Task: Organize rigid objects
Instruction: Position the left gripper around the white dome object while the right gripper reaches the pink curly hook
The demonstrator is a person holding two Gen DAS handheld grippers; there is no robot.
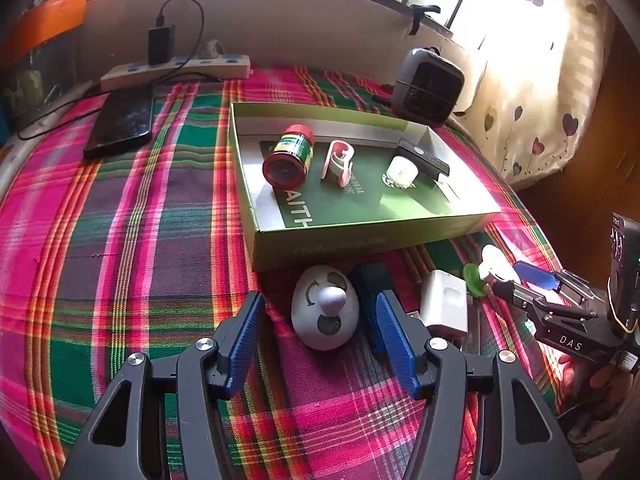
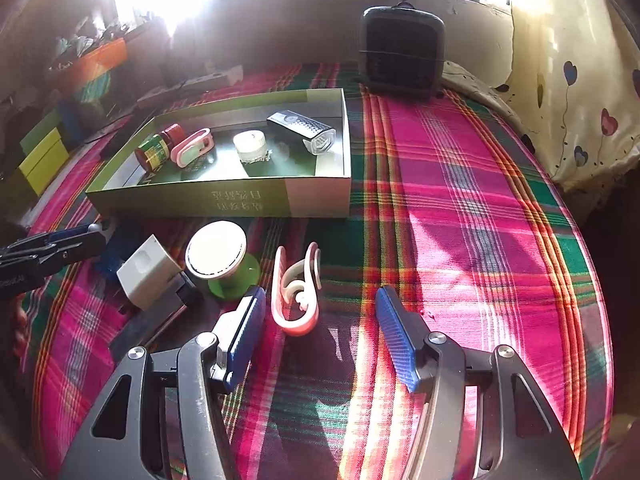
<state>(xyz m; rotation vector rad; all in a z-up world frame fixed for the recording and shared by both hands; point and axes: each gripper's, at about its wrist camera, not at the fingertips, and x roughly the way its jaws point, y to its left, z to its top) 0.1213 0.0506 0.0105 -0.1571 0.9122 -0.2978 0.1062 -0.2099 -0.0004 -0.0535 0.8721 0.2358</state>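
Shallow green cardboard box (image 1: pixel 360 236) sits on the pink-green plaid cloth (image 1: pixel 120 260), already holding a red-lidded jar on its side (image 1: pixel 289 156), a pink-and-white plastic clip (image 1: pixel 339 162), a small white round pot (image 1: pixel 401 172) and a black-and-clear rectangular gadget (image 2: pixel 302 130). Loose items lie just outside the box's near wall: white egg-shaped gadget with a grey knob (image 1: pixel 325 307), dark blue block (image 1: pixel 374 280) touching its side, white square charger (image 1: pixel 445 300), white disc on a green base (image 2: pixel 218 256), and a second pink-and-white clip (image 2: pixel 296 292) standing on edge. Left gripper (image 1: pixel 320 344): fingers spread wide, holding nothing, egg gadget between the tips. Right gripper (image 2: pixel 320 336): fingers also spread, empty, second clip just ahead of the gap, nearer the left-hand finger. Grey mini fan (image 2: pixel 402 50) behind the box; black phone (image 1: pixel 120 122) and power strip (image 1: pixel 176 70) far left.
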